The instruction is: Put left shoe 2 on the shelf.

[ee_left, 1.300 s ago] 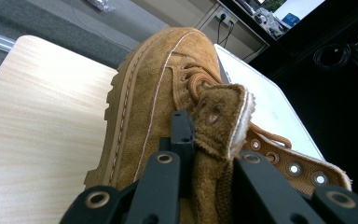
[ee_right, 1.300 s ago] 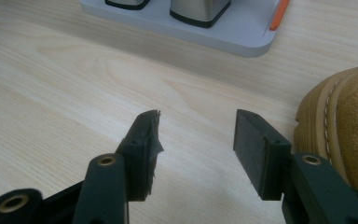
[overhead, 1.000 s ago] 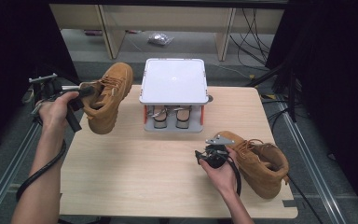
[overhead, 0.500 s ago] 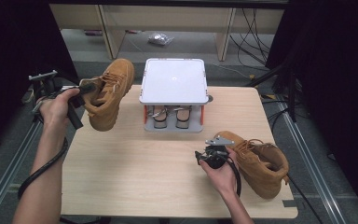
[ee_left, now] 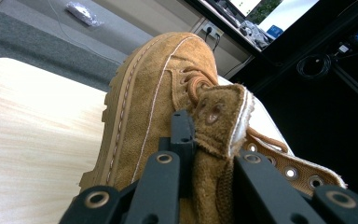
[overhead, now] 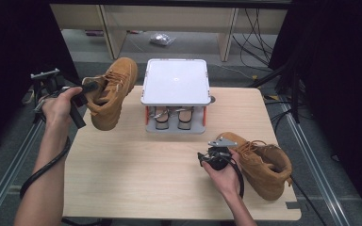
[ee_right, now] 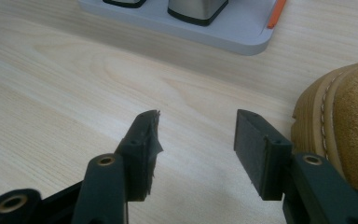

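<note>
**Left boot lifted by its tongue**

The left gripper point(overhead: 90, 87) has its jaws clenched on the tongue of a tan boot point(overhead: 111, 92), held above the tabletop's point(overhead: 136, 165) left edge; the left gripper view shows that pinch close up. The right gripper point(ee_right: 196, 140), jaws released, rests beside the second boot point(overhead: 264, 162).

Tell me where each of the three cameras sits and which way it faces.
High view: above the near table edge, looking forward and down; both forearms, left gripper, right gripper.
Left gripper view: rides that gripper, along jaws clamping the lifted boot.
Right gripper view: low over the table, open jaws, second boot beside.
Shared: the grey stand appears in the high and right gripper views.
</note>
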